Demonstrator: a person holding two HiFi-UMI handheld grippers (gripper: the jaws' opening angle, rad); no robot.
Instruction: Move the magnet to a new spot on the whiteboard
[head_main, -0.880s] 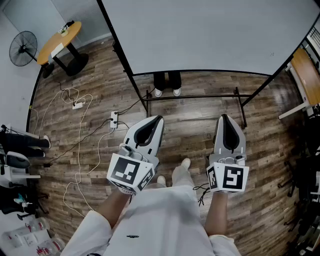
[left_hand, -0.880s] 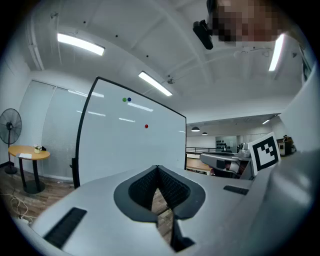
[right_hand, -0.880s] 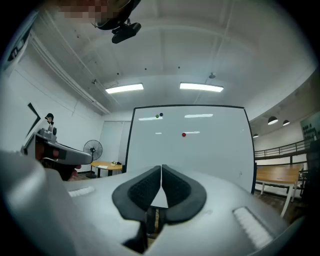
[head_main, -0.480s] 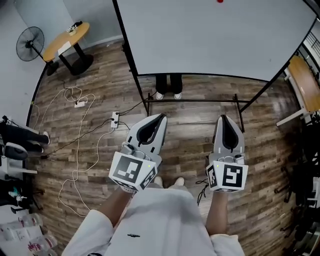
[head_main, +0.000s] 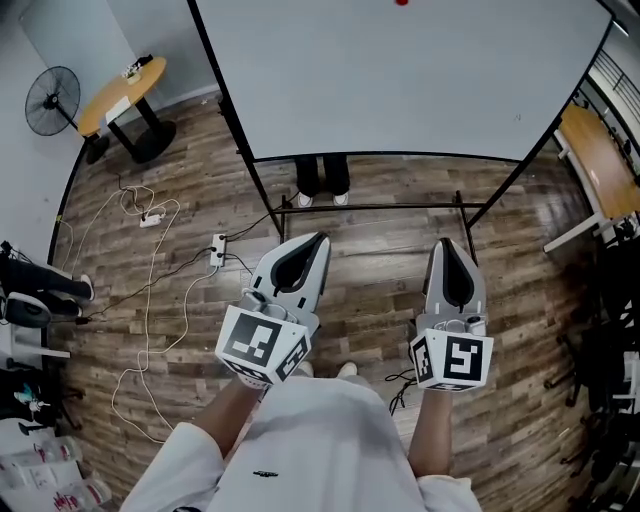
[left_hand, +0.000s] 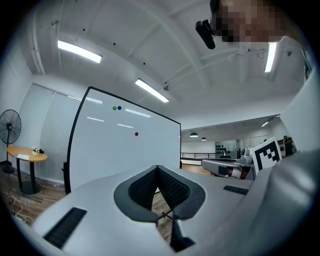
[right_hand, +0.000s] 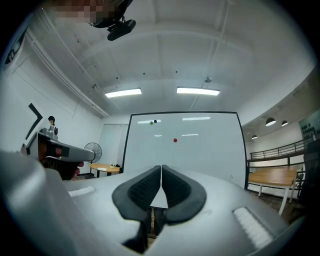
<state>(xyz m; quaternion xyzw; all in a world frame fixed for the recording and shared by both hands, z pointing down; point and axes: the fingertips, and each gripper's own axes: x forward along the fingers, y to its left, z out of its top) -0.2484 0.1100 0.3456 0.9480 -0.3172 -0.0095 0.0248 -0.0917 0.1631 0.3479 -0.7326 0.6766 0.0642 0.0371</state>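
A large whiteboard on a black stand faces me a few steps off. A small red magnet sits on it at the top edge of the head view; it also shows as a red dot, the magnet. A green magnet and a blue magnet sit higher, near the board's top. My left gripper and right gripper are held low in front of me, well short of the board. Both stand shut with nothing between their pads.
A round wooden table and a standing fan are at the far left. Cables and a power strip lie on the wood floor. A wooden desk stands to the right. The board's stand feet reach toward me.
The view has shifted so the board sits closer and the red magnet has come into sight at the top. Both grippers kept their pose and stayed shut.
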